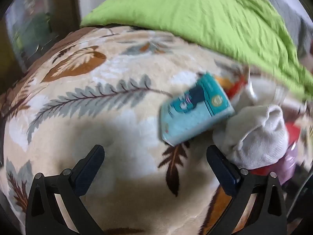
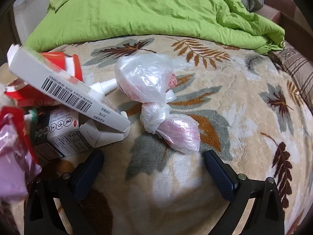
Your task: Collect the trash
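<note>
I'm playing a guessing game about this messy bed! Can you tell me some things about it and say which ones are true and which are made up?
1. Both grippers are wide open and hold nothing. True: the left gripper and the right gripper are both empty.
2. The quilt is blue. False: the quilt is bright green.
3. A knotted plastic bag lies just ahead of the right gripper. True.
4. The teal packet is pinched between the left gripper's fingers. False: it lies on the leaf-patterned blanket, ahead of them.
5. The long white box has a barcode on it. True.
6. The white sock hangs off the quilt. False: it lies beside the teal packet.
</note>
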`<state>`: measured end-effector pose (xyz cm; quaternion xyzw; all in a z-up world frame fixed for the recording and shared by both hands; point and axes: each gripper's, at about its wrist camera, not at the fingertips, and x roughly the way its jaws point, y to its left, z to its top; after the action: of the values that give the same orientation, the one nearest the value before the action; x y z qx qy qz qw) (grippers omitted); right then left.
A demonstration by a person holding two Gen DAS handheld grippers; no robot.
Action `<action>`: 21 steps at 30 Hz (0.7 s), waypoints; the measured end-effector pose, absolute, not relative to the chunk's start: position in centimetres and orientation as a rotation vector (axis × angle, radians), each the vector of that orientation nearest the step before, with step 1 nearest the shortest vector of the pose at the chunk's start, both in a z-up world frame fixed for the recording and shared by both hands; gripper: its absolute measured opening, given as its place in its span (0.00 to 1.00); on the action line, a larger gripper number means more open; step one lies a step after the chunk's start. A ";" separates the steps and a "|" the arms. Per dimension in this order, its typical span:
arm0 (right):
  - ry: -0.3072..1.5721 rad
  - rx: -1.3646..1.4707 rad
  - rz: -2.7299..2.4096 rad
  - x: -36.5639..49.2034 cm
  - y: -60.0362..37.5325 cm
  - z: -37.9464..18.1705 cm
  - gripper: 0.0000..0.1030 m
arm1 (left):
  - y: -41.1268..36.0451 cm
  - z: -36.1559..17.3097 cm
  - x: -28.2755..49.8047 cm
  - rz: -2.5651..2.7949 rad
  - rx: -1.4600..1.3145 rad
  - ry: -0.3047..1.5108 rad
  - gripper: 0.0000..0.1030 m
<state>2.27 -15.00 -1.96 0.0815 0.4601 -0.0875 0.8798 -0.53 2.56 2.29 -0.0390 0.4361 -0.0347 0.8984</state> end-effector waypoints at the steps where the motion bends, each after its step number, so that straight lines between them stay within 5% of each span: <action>1: 0.968 0.163 -0.151 2.2 -15.0 -1.9 1.00 | 3.0 2.7 -0.7 -0.062 -0.109 0.880 1.00; 10: 1.080 0.229 -0.044 -2.2 -18.0 1.2 1.00 | 4.4 6.6 -3.8 0.006 -0.111 0.702 1.00; 21: 0.607 0.095 -0.026 -18.6 -14.5 11.7 1.00 | 5.2 12.2 -16.8 -0.193 0.029 0.491 1.00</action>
<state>-18.55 -14.53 11.65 0.0469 0.2989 -0.0129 0.9531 -16.78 5.23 12.23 0.0145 0.2427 -0.0956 0.9653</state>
